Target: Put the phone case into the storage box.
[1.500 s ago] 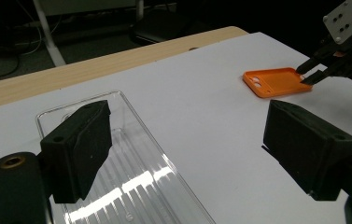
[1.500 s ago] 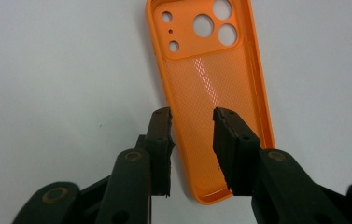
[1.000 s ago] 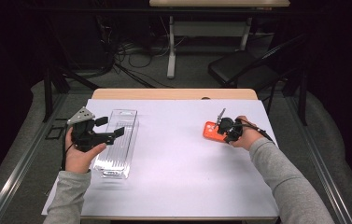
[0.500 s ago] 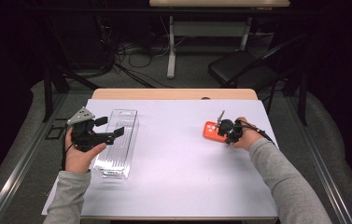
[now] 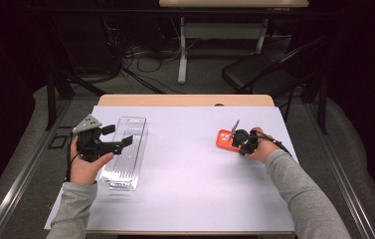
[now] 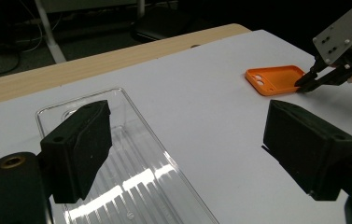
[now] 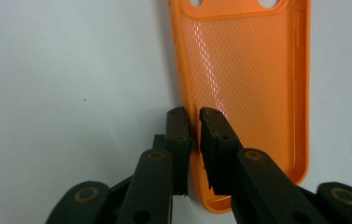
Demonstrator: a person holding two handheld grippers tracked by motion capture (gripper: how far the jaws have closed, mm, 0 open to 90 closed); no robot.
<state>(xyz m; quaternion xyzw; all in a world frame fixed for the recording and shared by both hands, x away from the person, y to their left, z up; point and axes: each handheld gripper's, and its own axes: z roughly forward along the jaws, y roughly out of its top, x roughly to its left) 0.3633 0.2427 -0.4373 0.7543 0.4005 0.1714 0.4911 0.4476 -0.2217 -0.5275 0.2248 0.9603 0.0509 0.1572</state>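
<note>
An orange phone case (image 7: 248, 70) lies hollow side up on the white table cover (image 5: 185, 164), right of centre. My right gripper (image 7: 193, 119) reaches it from the right, and its jaws have just been closing on the case's side rim, which is pinched between the pads. From the left gripper view the case (image 6: 274, 79) and the right gripper (image 6: 302, 83) sit at the far right. My left gripper (image 6: 187, 126) hovers open over a clear plastic tray (image 6: 131, 163) at the table's left, with nothing between its jaws. In the high view it hangs over the tray's left side (image 5: 118, 135).
The clear tray (image 5: 125, 164) lies lengthwise near the cover's left edge. A wooden table edge (image 5: 185, 100) runs along the back. Beyond it stand a black chair (image 5: 254, 72) and a desk leg among cables on the floor.
</note>
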